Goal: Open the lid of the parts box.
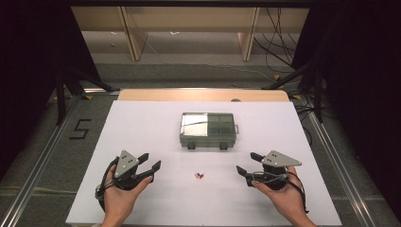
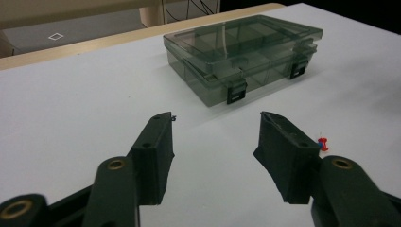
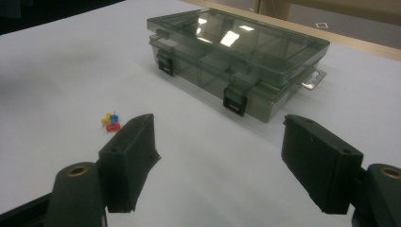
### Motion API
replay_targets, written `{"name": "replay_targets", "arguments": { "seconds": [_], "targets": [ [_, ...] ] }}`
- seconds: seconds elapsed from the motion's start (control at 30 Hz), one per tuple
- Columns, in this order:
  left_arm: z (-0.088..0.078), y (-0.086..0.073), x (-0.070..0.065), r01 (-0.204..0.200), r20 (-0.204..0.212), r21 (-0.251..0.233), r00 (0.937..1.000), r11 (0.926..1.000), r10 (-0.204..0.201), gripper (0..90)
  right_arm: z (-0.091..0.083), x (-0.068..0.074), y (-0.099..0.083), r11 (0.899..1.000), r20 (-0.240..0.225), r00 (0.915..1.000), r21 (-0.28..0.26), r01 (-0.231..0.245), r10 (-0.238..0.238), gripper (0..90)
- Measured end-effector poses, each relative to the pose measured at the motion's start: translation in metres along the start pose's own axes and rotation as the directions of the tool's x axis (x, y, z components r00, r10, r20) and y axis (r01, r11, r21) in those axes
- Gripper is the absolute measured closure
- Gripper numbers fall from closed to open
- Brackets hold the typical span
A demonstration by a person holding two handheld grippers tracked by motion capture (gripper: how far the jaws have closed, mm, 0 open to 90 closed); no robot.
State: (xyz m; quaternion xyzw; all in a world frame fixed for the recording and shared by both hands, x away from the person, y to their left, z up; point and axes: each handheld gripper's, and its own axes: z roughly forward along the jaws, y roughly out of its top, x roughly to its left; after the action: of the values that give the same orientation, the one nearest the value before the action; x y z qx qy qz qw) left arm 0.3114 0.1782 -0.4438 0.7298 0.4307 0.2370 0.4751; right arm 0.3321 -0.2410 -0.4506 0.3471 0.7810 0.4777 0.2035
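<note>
A smoky clear plastic compartment box [image 1: 208, 130] with two black latches lies closed at the middle of the white table [image 1: 142, 118]. The same box [image 2: 243, 56] stands ahead of the left jaws, and the box [image 3: 239, 59] is beyond the right jaws too. A small cluster of coloured pushpins [image 1: 199, 175] lies in front of the box, between both hands; the pins [image 3: 110, 121] are red, yellow and blue, and one red pin [image 2: 323, 144] peeks past a left jaw. My left gripper [image 1: 150, 163] rests at the front left, open and empty. My right gripper [image 1: 247, 163] rests at the front right, open and empty.
The white sheet covers a wooden tabletop whose far edge [image 1: 203, 94] shows behind the box. Metal rails [image 1: 42, 156] run along both sides, and a floor mark "5" [image 1: 80, 128] lies at the left. Cables [image 1: 279, 42] and dark stands are at the back.
</note>
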Motion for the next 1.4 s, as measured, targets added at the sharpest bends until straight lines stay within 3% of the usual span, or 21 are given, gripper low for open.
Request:
{"name": "replay_targets", "arguments": {
  "seconds": [0.03, 0.07, 0.23, 0.33, 0.4, 0.43, 0.47, 0.5, 0.53, 0.6, 0.63, 0.77, 0.8, 0.83, 0.87, 1.03, 1.23, 1.27, 1.3, 1.33, 1.4],
  "targets": [
    [0.001, -0.001, 0.001, -0.005, 0.004, 0.009, 1.0, 0.9999, 0.005, 43.2, 0.0, 0.0, 0.0, 1.0, -0.004, 1.0, 0.004, -0.005, 0.005, 27.5],
    [0.002, -0.002, 0.0, 0.019, 0.004, 0.012, 0.9998, 0.9997, -0.019, 42.9, 0.0, 0.0, 0.0, 1.0, -0.007, 0.9999, 0.008, -0.011, 0.011, 27.5],
    [0.005, -0.002, 0.0, 0.015, 0.013, 0.019, 0.9998, 0.9997, -0.015, 46.2, 0.001, 0.0, 0.0, 1.0, 0.0, 1.0, 0.005, -0.008, 0.008, 27.5],
    [0.006, -0.001, 0.0, -0.01, 0.021, 0.031, 0.9997, 0.9995, 0.009, 58.4, 0.002, 0.0, 0.002, 1.0, -0.016, 0.9998, 0.016, -0.015, 0.015, 31.0],
    [0.009, 0.0, -0.001, -0.016, 0.019, 0.051, 0.9997, 0.9986, 0.015, 69.8, 0.004, -0.002, 0.004, 1.0, -0.009, 0.9999, -0.004, 0.011, -0.011, 35.4],
    [0.011, 0.001, -0.002, -0.014, 0.02, 0.056, 0.9997, 0.9983, 0.013, 69.8, 0.004, -0.002, 0.004, 1.0, -0.009, 0.9999, -0.004, 0.011, -0.011, 35.4],
    [0.013, 0.002, -0.003, -0.02, 0.021, 0.077, 0.9996, 0.9968, 0.018, 74.6, 0.006, -0.002, 0.005, 1.0, -0.013, 0.9997, -0.002, 0.019, -0.019, 39.2],
    [0.019, 0.002, -0.005, -0.038, 0.035, 0.113, 0.9988, 0.9928, 0.034, 82.2, 0.01, -0.003, 0.008, 0.999, -0.031, 0.9989, 0.006, 0.035, -0.035, 50.2],
    [0.019, 0.002, -0.005, -0.038, 0.035, 0.113, 0.9988, 0.9928, 0.034, 85.4, 0.01, -0.003, 0.008, 0.999, -0.031, 0.9989, 0.006, 0.035, -0.035, 50.2],
    [0.023, 0.003, -0.005, -0.089, 0.061, 0.167, 0.995, 0.9819, 0.08, 87.4, 0.015, -0.003, 0.011, 0.998, -0.046, 0.9975, 0.016, 0.054, -0.053, 60.4],
    [0.028, 0.002, -0.008, -0.096, 0.08, 0.193, 0.9934, 0.9764, 0.082, 89.5, 0.02, -0.001, 0.013, 0.997, -0.066, 0.9963, 0.042, 0.057, -0.054, 70.2],
    [0.041, 0.002, -0.015, -0.107, 0.11, 0.207, 0.9903, 0.9726, 0.085, 89.9, 0.032, 0.002, 0.016, 0.995, -0.07, 0.9955, 0.078, 0.07, -0.064, 84.8],
    [0.044, 0.001, -0.017, -0.089, 0.11, 0.211, 0.9917, 0.9734, 0.066, 89.9, 0.034, 0.003, 0.017, 0.993, -0.07, 0.9959, 0.099, 0.065, -0.058, 86.6],
    [0.047, 0.002, -0.016, -0.115, 0.121, 0.221, 0.9886, 0.9685, 0.09, 89.9, 0.038, 0.004, 0.017, 0.992, -0.067, 0.9958, 0.102, 0.069, -0.063, 88.3],
    [0.049, 0.002, -0.017, -0.114, 0.116, 0.216, 0.9891, 0.9697, 0.09, 89.9, 0.04, 0.005, 0.018, 0.992, -0.064, 0.9962, 0.108, 0.066, -0.06, 90.0],
    [0.068, 0.007, -0.011, -0.081, 0.1, 0.229, 0.9932, 0.9701, 0.059, 90.0, 0.053, -0.002, 0.024, 0.993, -0.032, 0.9986, 0.113, 0.046, -0.043, 90.0],
    [0.095, 0.017, -0.001, -0.057, 0.052, 0.215, 0.9975, 0.9749, 0.047, 90.0, 0.069, -0.022, 0.025, 0.989, 0.039, 0.9987, 0.143, -0.036, 0.031, 90.0],
    [0.103, 0.021, 0.005, -0.091, 0.044, 0.241, 0.9956, 0.9663, 0.083, 90.0, 0.071, -0.026, 0.025, 0.989, 0.053, 0.9979, 0.142, -0.046, 0.039, 90.0],
    [0.103, 0.021, 0.005, -0.091, 0.044, 0.241, 0.9956, 0.9663, 0.083, 90.0, 0.071, -0.026, 0.025, 0.989, 0.053, 0.9979, 0.142, -0.046, 0.039, 90.0],
    [0.108, 0.022, 0.006, -0.066, 0.024, 0.229, 0.9978, 0.9711, 0.062, 90.0, 0.073, -0.03, 0.024, 0.988, 0.069, 0.997, 0.145, -0.045, 0.036, 90.0],
    [0.115, 0.025, 0.011, -0.085, 0.02, 0.246, 0.9964, 0.9656, 0.083, 90.0, 0.079, -0.037, 0.022, 0.985, 0.092, 0.9943, 0.159, -0.068, 0.054, 90.0]
  ]
}}
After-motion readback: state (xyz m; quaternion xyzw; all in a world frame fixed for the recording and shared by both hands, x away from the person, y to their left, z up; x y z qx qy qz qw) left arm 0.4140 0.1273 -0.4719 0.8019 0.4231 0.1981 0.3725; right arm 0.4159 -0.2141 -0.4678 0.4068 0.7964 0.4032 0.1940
